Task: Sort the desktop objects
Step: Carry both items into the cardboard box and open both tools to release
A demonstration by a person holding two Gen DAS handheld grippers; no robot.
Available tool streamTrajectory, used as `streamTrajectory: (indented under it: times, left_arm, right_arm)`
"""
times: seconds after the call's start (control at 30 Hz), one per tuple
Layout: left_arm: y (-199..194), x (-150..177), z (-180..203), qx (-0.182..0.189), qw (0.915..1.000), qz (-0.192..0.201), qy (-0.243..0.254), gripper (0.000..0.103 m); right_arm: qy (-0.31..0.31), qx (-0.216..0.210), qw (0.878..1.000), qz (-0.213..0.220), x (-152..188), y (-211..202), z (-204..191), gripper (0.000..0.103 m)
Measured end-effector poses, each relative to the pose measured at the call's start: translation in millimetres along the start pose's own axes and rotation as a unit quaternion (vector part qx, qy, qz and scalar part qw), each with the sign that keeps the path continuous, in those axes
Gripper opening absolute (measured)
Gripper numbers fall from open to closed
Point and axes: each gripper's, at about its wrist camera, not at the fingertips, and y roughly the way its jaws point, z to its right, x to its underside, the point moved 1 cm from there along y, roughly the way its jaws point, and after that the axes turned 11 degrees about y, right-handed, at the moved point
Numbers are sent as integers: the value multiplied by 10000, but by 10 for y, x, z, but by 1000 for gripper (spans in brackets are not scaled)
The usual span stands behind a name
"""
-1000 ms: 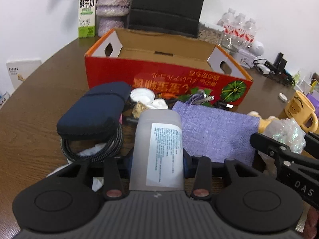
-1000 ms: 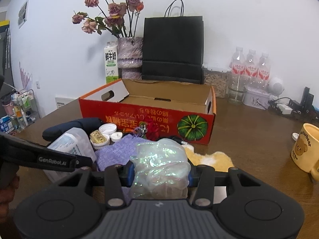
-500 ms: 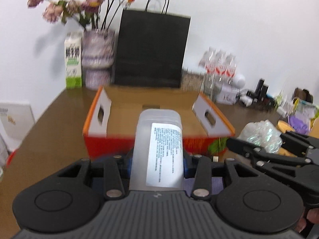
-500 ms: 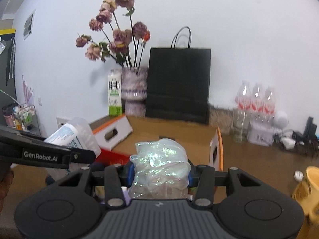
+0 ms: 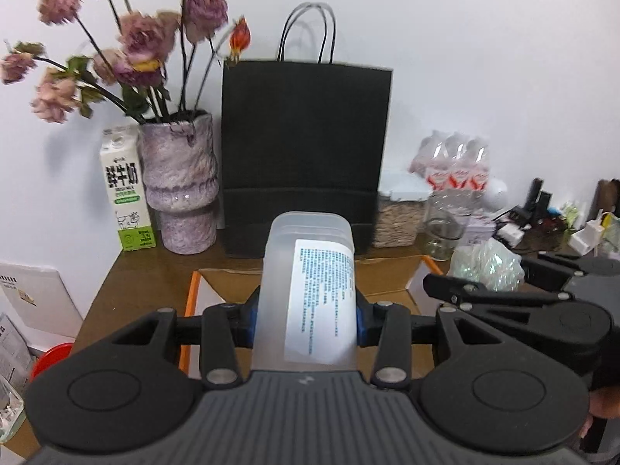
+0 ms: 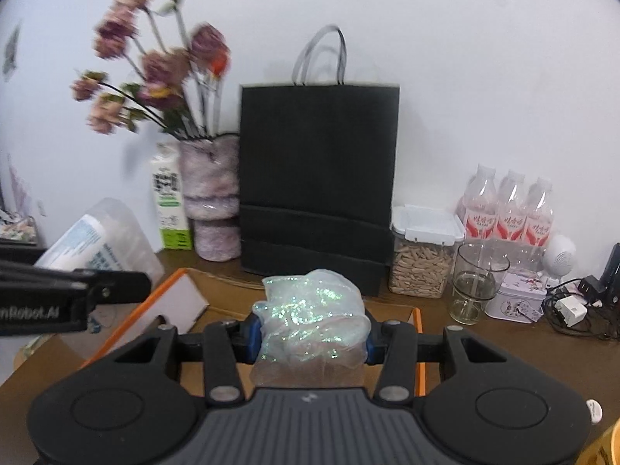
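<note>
Both loads lifted off the desk pile and now hang above the open cardboard box (image 5: pixel 391 275), carried up and forward since a second ago.

My left gripper (image 5: pixel 306 310) is clenched on the translucent labelled plastic container (image 5: pixel 310 290); my right gripper (image 6: pixel 310 333) grasps the iridescent crumpled film bag (image 6: pixel 312 310). I judge both are ready to be lowered into the box in front of the black paper bag (image 5: pixel 306 147).
</note>
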Motion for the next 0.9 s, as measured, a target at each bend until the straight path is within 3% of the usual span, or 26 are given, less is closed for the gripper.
streamTrajectory:
  times: [0.1, 0.33, 0.67, 0.77, 0.83, 0.9]
  left_arm:
    - [385, -39, -114, 16, 9991, -406, -135, 42]
    - [1279, 40, -339, -168, 9913, -1269, -318, 42]
    - [1928, 244, -495, -191, 9764, -2100, -461, 42]
    - [2006, 264, -541, -157, 9735, -2233, -469, 43]
    - [2030, 263, -575, -174, 9720, -2284, -520, 45]
    - [2015, 238, -581, -78, 9735, -2216, -559, 54]
  right_arm:
    - [182, 82, 9993, -329, -48, 382, 62, 44]
    - [-62, 592, 9931, -1011, 38, 1187, 115, 44]
    - [-29, 801, 9778, -1937, 189, 1869, 271, 45]
    - [-70, 868, 9735, -2113, 245, 1983, 277, 50]
    - [-89, 888, 9709, -2221, 284, 2026, 277, 64]
    - [-70, 837, 9697, -2295, 301, 2047, 268, 72]
